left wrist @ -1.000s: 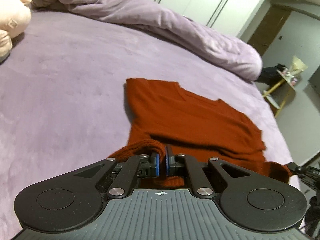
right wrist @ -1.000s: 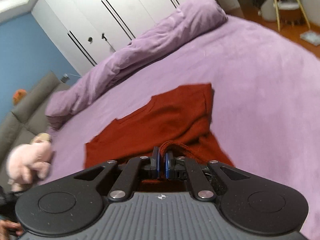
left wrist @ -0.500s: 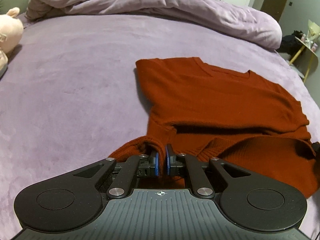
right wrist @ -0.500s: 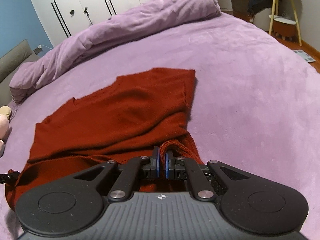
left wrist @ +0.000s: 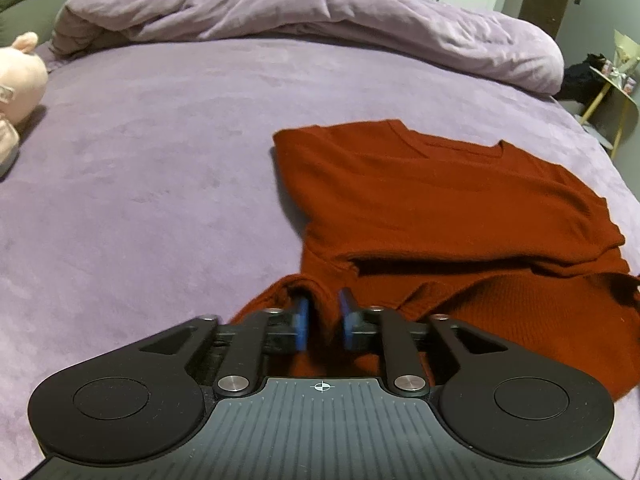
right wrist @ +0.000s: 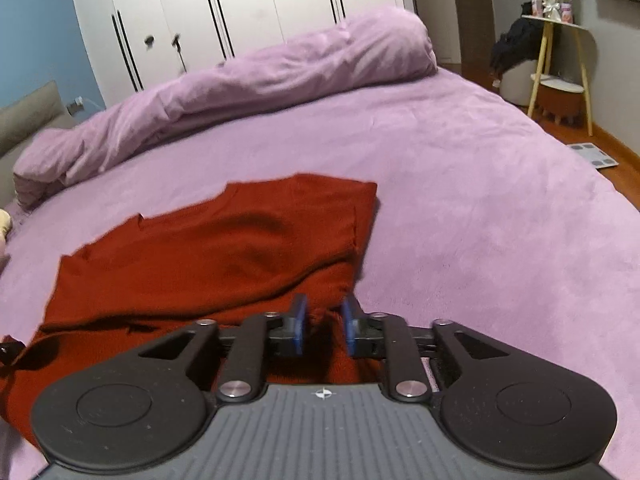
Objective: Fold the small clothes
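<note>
- Sweater (left wrist: 440,200): lies on the bed (left wrist: 160,160), bottom part folded up; soft, light knit, best pinched at hem corners.
- Left gripper (left wrist: 323,322) and right gripper (right wrist: 323,326): jaws just opened narrowly, pads off the cloth between them.

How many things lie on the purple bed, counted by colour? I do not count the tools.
Rust-red: 1, the sweater
Lilac: 1, the rolled duvet
Pale pink: 1, the plush toy
Total: 3
</note>
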Action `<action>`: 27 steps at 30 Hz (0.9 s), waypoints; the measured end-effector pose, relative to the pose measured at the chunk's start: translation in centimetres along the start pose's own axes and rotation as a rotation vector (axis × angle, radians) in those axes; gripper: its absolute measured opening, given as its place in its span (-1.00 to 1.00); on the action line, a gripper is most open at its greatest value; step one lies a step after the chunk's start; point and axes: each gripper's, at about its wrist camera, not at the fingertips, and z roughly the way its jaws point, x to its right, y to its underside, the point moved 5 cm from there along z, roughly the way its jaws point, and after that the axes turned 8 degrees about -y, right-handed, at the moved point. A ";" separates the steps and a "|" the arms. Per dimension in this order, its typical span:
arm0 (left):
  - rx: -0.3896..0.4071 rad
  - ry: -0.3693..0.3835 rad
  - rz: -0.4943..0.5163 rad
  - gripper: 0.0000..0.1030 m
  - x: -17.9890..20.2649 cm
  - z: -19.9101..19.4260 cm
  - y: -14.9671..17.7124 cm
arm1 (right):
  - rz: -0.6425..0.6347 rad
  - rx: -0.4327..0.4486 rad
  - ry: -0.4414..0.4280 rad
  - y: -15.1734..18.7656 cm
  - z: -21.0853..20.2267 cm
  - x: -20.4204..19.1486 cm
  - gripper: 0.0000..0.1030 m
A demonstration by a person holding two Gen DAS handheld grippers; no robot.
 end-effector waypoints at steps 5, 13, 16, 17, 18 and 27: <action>0.027 -0.024 -0.008 -0.01 -0.6 -0.6 -0.5 | -0.021 -0.045 -0.002 0.8 0.2 0.3 -0.41; 0.045 -0.025 -0.033 0.16 -2.4 -1.9 -0.8 | -0.078 -0.058 0.031 1.3 0.4 -0.1 -0.31; 0.056 0.026 -0.029 0.20 -3.2 -2.4 -0.1 | -0.063 -0.022 0.060 0.9 -0.3 0.5 -0.20; 0.054 0.046 -0.020 0.20 -3.4 -2.4 0.3 | -0.053 -0.002 0.070 0.7 -0.7 0.9 -0.10; 0.050 0.064 -0.009 0.20 -3.5 -2.4 0.7 | -0.043 0.018 0.083 0.6 -1.1 1.3 -0.06; 0.004 0.126 0.001 0.27 -3.6 0.0 1.2 | -0.070 0.023 0.085 0.5 -1.5 2.9 -0.04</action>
